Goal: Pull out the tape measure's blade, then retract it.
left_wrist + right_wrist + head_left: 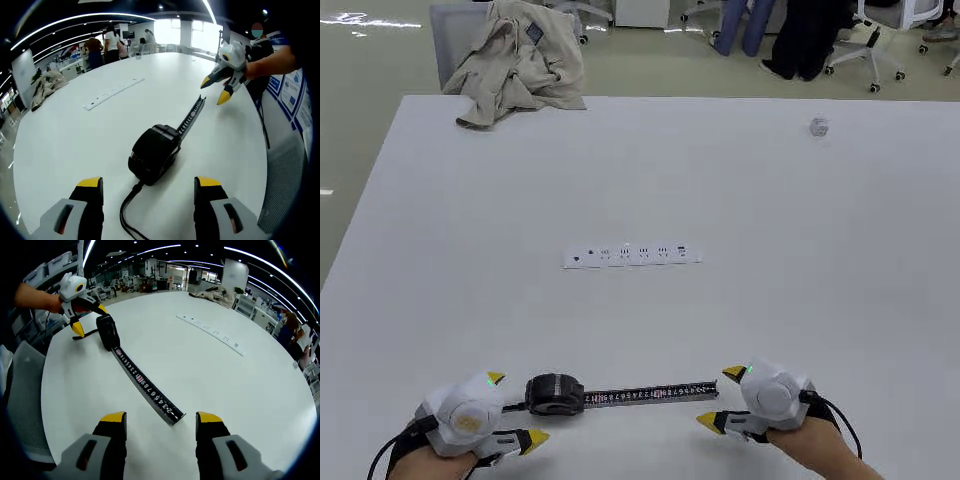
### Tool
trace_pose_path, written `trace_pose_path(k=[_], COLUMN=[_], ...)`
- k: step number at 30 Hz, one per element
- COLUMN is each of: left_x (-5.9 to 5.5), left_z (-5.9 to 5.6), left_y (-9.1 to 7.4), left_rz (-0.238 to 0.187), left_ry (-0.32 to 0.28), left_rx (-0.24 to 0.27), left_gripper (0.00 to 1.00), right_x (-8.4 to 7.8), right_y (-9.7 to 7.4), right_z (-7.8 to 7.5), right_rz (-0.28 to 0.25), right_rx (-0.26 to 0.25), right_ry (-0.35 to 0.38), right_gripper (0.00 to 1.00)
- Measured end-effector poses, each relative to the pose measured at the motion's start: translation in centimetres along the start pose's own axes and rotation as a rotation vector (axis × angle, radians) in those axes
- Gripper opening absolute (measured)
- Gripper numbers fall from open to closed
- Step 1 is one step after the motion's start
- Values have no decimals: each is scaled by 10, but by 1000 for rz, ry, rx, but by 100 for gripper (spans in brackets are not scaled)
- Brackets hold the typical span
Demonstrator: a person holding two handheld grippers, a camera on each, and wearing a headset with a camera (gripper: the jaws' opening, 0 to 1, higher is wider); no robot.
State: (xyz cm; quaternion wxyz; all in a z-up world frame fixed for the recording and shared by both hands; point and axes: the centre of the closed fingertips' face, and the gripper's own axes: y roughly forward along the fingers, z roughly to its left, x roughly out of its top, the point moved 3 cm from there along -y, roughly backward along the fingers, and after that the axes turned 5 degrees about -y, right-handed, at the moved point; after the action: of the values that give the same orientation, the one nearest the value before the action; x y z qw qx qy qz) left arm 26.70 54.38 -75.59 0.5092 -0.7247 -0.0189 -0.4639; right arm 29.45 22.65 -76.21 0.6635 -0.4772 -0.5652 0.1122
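Nearest the person, the left claw and the right claw both stand with jaws apart, holding nothing. Between them, on the white surface, lies the black rounded tape measure case, its dark numbered blade lying extended and flat toward the right claw. Judgement: the pull-out appears done and retraction is the step in hand. To do it well, the left claw should close squarely across the case so it cannot skid. The right claw should take the blade's hooked end and feed it back slowly, in line with the case, so it neither whips nor kinks. Whether a lock must be released cannot be told. The case sits just ahead of the left claw, centred on the gap between its jaws and untouched, with a black cord trailing back toward that claw. The blade's tip lies just ahead of the right claw, likewise between the jaws and apart from both. Farther off, mid-surface, lies a flat white power strip. At the far edge rests a crumpled beige jacket.
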Motion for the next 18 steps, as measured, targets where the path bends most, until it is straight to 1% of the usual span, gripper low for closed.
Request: trace_pose_path(k=[2, 4, 6, 8, 9, 11, 16, 18], left_x=[-3, -7, -10, -13, -13, -14, -20, -21], left_z=[-3, -3, -3, -4, -5, -7, -11, -15], left_y=[-2, -4, -7, -10, -11, -14, -17, -21], left_rz=[-5, -8, -11, -15, -23, -32, -43, -47], left_ry=[-15, -32, -61, -67, -76, -88, -127, -135], left_rx=[0, 7, 17, 24, 26, 32, 44, 48], left_gripper=[72, 72, 74, 75, 75, 76, 77, 77], right_x=[0, 0, -1, -2, -3, -3, -5, -6], right_y=[-3, -5, -7, -9, -9, -11, -15, -17], right_z=[2, 3, 5, 7, 8, 12, 20, 23], right_rz=[-1, -9, -16, -21, -23, -38, -41, -44], right_rx=[-7, -9, -18, -23, -25, -23, -34, -40], right_ry=[29, 53, 66, 80, 87, 118, 138, 148], right_gripper=[58, 59, 60, 61, 62, 63, 65, 66])
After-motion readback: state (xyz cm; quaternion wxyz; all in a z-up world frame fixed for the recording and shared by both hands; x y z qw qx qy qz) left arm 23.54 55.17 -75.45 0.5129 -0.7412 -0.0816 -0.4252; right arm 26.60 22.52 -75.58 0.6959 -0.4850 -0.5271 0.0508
